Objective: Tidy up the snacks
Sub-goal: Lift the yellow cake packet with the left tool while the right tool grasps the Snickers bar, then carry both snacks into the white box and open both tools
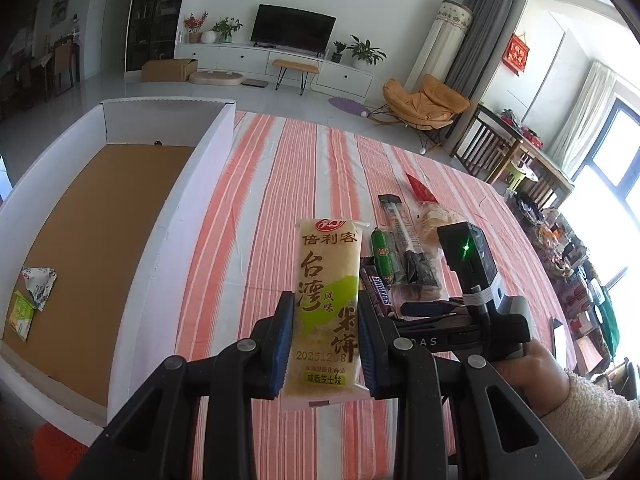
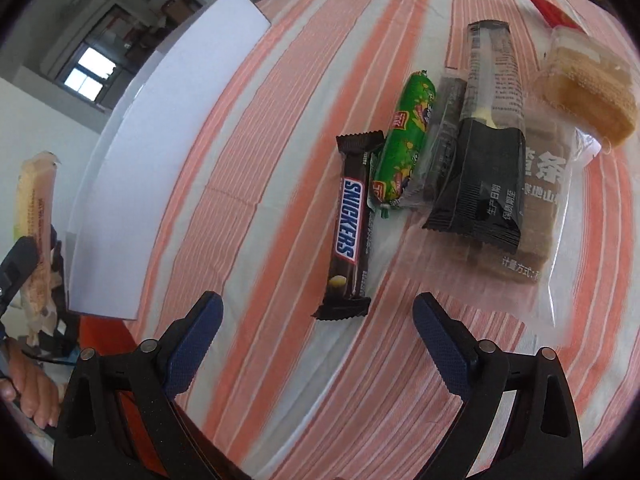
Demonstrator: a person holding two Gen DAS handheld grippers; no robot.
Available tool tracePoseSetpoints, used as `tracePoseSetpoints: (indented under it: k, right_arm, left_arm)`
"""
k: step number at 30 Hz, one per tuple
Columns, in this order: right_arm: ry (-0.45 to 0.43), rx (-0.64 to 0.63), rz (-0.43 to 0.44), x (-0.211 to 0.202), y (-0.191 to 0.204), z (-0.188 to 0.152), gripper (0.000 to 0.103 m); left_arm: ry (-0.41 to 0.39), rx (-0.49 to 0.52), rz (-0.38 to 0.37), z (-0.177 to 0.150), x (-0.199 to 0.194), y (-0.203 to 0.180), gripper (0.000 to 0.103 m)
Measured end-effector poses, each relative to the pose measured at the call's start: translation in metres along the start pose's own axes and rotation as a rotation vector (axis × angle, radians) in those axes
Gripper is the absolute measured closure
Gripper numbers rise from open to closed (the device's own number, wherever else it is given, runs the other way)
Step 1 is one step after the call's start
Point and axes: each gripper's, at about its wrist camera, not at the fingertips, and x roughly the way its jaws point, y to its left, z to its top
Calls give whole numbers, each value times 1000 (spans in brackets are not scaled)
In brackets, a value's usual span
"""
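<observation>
While gripped rice-cracker pack [image 1: 326, 304] reads "20251208", Snickers bar [image 2: 350, 224] lies tableside.

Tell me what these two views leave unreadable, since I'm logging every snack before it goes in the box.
- Right wrist view: the clear bag of brown bars is partly covered by the black wrapper; its label is motion-blurred.
- Left wrist view: the two packets in the white box are too small to read.
- Left wrist view: the rice cracker pack and left gripper hide part of the snack pile.
</observation>
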Motion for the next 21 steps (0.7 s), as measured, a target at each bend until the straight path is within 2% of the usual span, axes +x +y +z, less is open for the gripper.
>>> tracePoseSetpoints:
  k: [4,6,7,8,9,11,12,15,21]
  right_arm:
    - [-18,-125,-216,22,41,12,6]
    - [-45,-145,-266,25,48,10,7]
    - [-65,-155,-291,24,49,9,14]
    - [-90,-160,-280,21,50,8,25]
    - [-102,-162,-274,19,50,6,32]
    - [-125,-167,-287,16,50,6,68]
    - [-132,-160,-269,14,46,5,85]
    - [-156,-129,-184,7,34,-4,86]
    - [-169,36,143,-5,5,-30,86]
  left_arm:
    - [-8,0,28,-5,-7,4,74]
    - [-6,-9,37,-7,-11,7,74]
    - [-5,-12,46,-8,-12,7,74]
    - [-4,-15,55,-9,-12,8,74]
    - [1,-21,61,-10,-12,8,74]
    - [17,-39,64,-12,-8,8,74]
    - [25,-45,64,-14,-7,7,74]
    - [35,-44,71,-14,-5,0,74]
    - [55,-60,60,-7,6,-15,74]
